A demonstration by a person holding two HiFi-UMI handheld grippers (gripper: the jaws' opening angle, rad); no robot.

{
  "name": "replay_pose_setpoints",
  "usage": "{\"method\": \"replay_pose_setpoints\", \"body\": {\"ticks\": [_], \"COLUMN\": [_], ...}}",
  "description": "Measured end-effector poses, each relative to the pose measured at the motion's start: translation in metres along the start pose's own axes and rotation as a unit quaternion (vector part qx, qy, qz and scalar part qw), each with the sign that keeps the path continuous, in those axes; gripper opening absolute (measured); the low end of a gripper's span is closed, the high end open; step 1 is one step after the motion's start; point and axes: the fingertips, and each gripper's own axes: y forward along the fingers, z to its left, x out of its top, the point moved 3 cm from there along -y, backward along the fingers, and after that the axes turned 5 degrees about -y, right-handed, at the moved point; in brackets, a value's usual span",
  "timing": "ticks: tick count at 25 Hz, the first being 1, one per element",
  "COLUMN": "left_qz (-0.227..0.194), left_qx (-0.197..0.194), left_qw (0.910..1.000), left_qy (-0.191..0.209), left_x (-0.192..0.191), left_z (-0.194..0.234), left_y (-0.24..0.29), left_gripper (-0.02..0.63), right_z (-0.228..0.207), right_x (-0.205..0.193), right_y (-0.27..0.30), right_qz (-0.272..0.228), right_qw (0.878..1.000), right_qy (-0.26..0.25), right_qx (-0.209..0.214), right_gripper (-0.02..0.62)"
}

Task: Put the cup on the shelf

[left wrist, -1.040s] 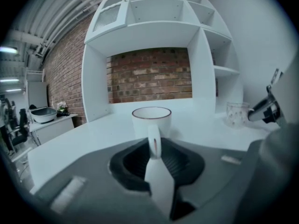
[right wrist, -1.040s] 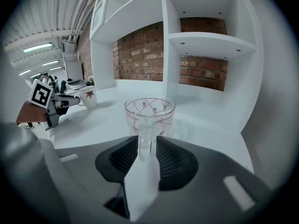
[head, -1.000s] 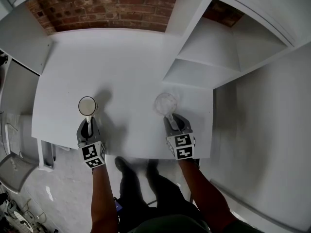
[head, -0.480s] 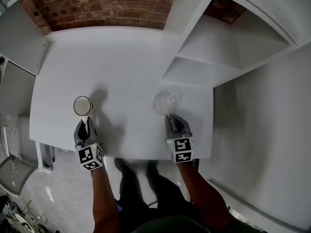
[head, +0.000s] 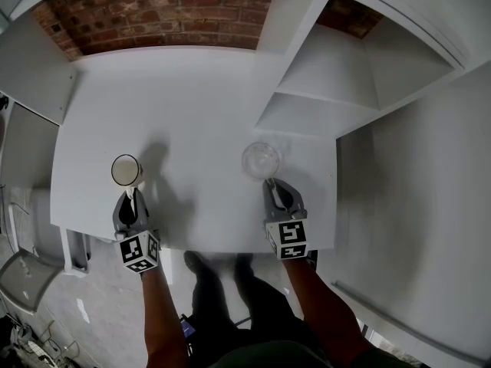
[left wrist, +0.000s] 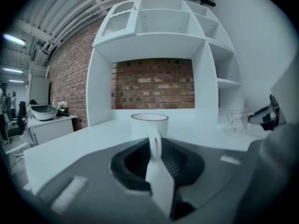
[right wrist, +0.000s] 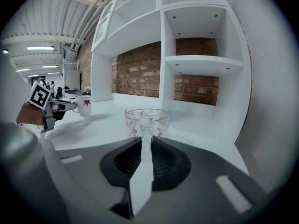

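A white mug (head: 126, 170) with a dark rim stands at the table's front left. My left gripper (head: 132, 194) is shut on its handle (left wrist: 155, 146), which stands upright between the jaws. A clear patterned glass cup (head: 261, 160) is at the front right, just before the shelf unit (head: 322, 117). My right gripper (head: 270, 184) has just been closing its jaws. They now pinch the glass cup's handle (right wrist: 146, 136). The open shelf compartments (right wrist: 203, 64) rise beyond and to the right of the glass cup (right wrist: 146, 122).
The white table (head: 192, 98) runs back to a brick wall (head: 169, 10). White cabinet panels flank it, with the shelf unit's side wall at the right. In the right gripper view the white mug (right wrist: 84, 105) and the left gripper's marker cube (right wrist: 39, 96) show at the left.
My right gripper's jaws have narrowed onto the glass cup's handle, and that gripper has risen slightly. The left gripper keeps its hold on the mug and has barely moved.
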Motion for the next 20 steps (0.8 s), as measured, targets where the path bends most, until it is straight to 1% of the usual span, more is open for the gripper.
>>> {"method": "replay_pose_setpoints", "body": {"ticks": [5, 11, 20], "left_qz": [0.000, -0.009, -0.027], "left_qx": [-0.006, -0.013, -0.027], "left_qw": [0.9999, 0.9996, 0.9985], "left_qy": [0.010, 0.024, 0.038], "left_x": [0.017, 0.048, 0.110], "left_z": [0.002, 0.006, 0.004], "left_y": [-0.003, -0.010, -0.026], "left_gripper": [0.060, 0.060, 0.060], "right_z": [0.000, -0.001, -0.012], "right_x": [0.015, 0.041, 0.087], "right_y": [-0.004, -0.017, -0.047], "right_qz": [-0.007, -0.024, -0.052], "right_qw": [1.000, 1.000, 0.998], "right_qy": [0.003, 0.001, 0.001], "right_qx": [-0.004, -0.011, -0.032], "right_gripper": [0.040, 0.040, 0.040]}}
